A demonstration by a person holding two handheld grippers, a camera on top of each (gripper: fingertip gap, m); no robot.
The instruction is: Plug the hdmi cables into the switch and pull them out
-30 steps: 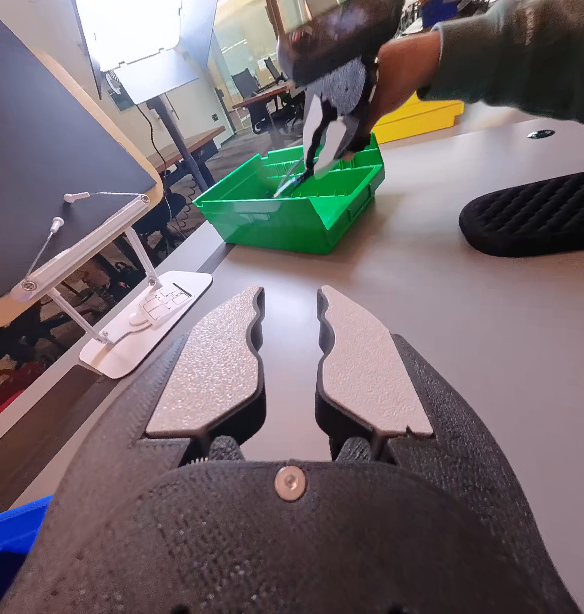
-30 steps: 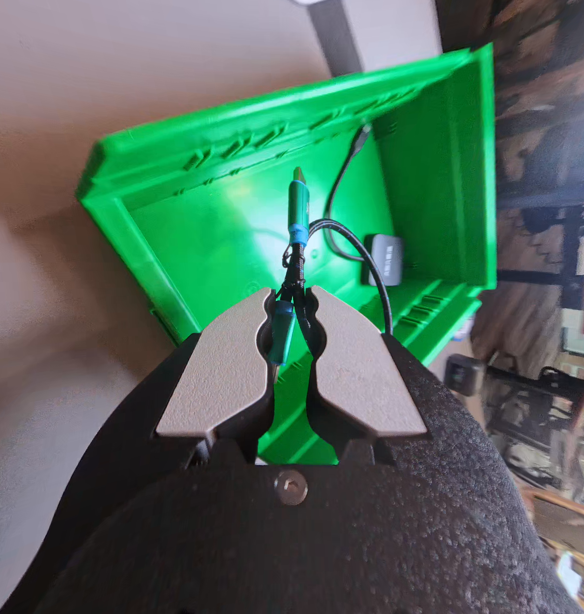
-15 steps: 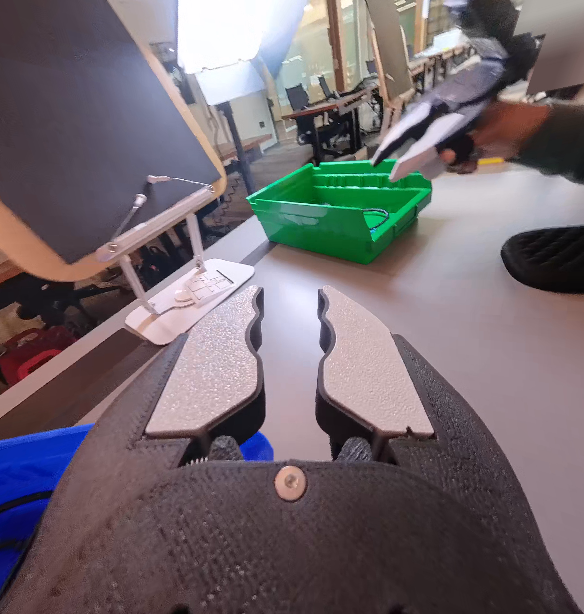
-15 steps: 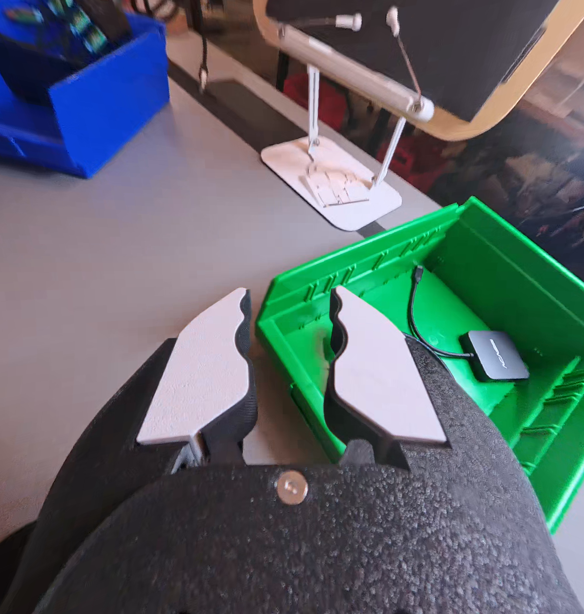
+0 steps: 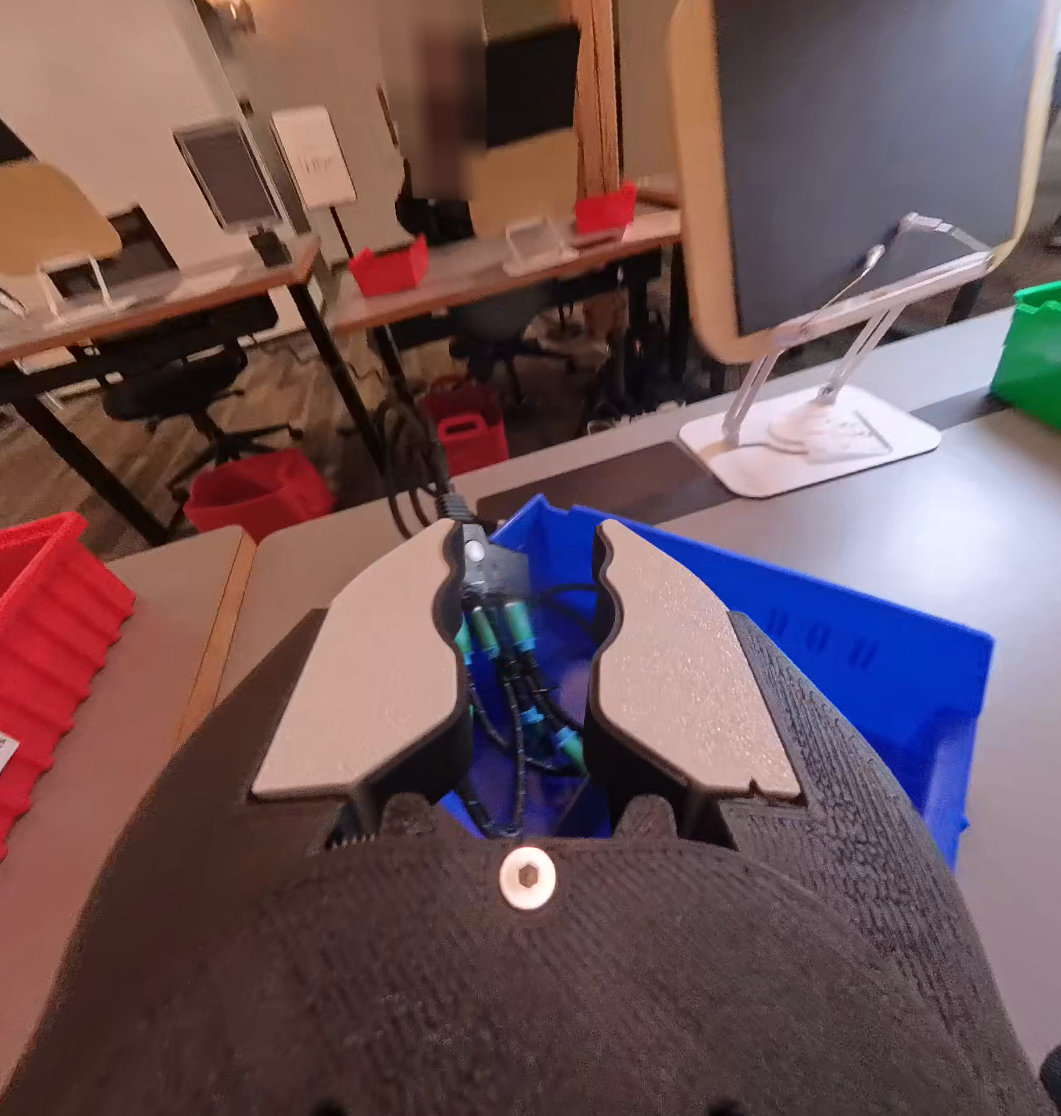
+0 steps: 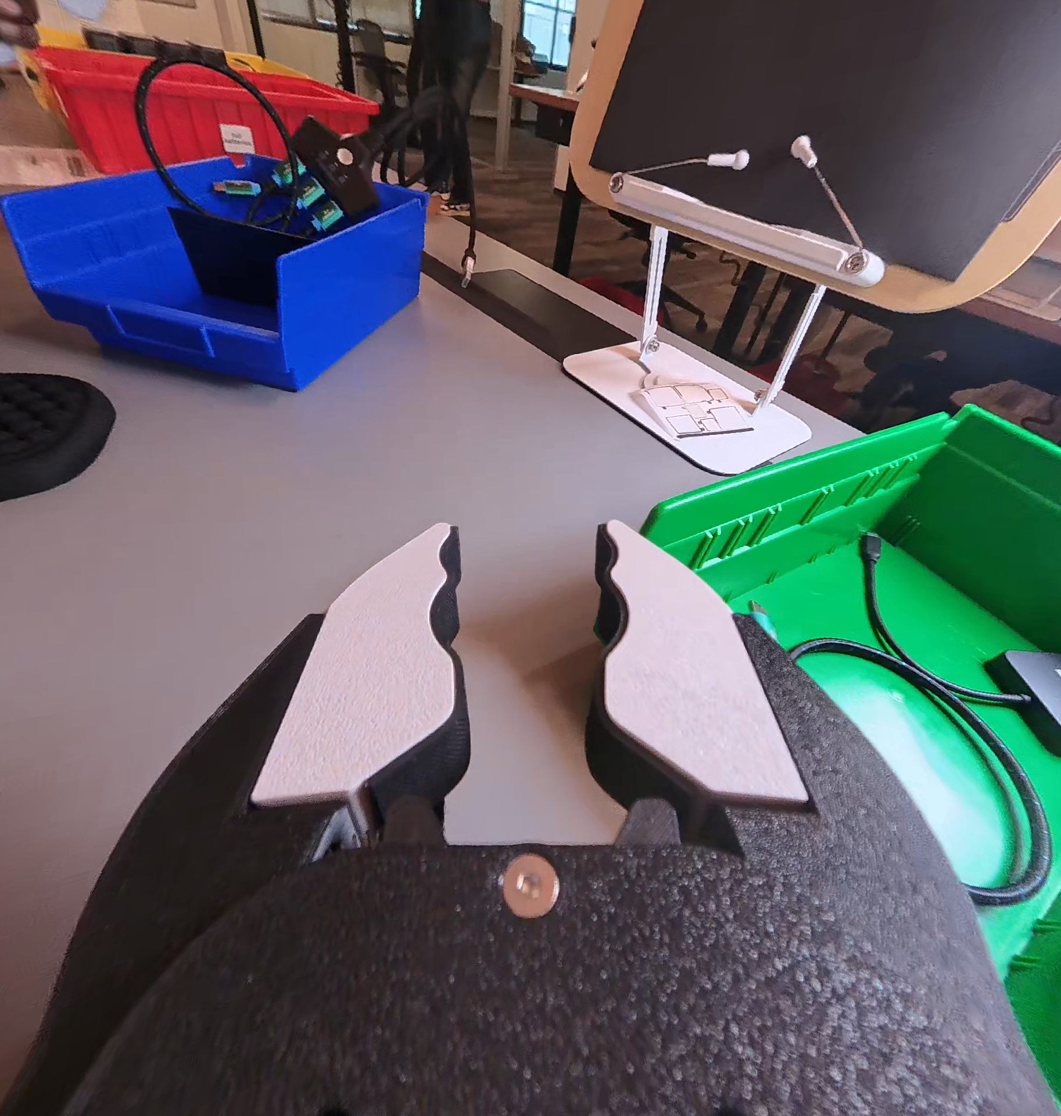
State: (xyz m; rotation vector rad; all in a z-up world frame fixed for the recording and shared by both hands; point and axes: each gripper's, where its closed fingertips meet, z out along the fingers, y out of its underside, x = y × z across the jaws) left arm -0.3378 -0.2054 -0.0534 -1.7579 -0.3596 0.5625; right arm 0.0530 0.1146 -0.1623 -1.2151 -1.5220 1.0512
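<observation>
Grey table [image 6: 347, 483], blue bin [image 6: 347, 284], green bin [image 6: 818, 501]

Bin [image 6: 154, 284] of cables [image 6: 298, 193] at upper left on the counter [image 6: 395, 483], pad [image 6: 27, 429] at left edge, stand [image 6: 697, 410] right of centre, another bin [image 6: 818, 501] with a cable [image 6: 938, 694] at right

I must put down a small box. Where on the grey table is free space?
Bare grey table lies between the blue bin, black pad, white stand base and green bin. Both bins hold cables.
</observation>
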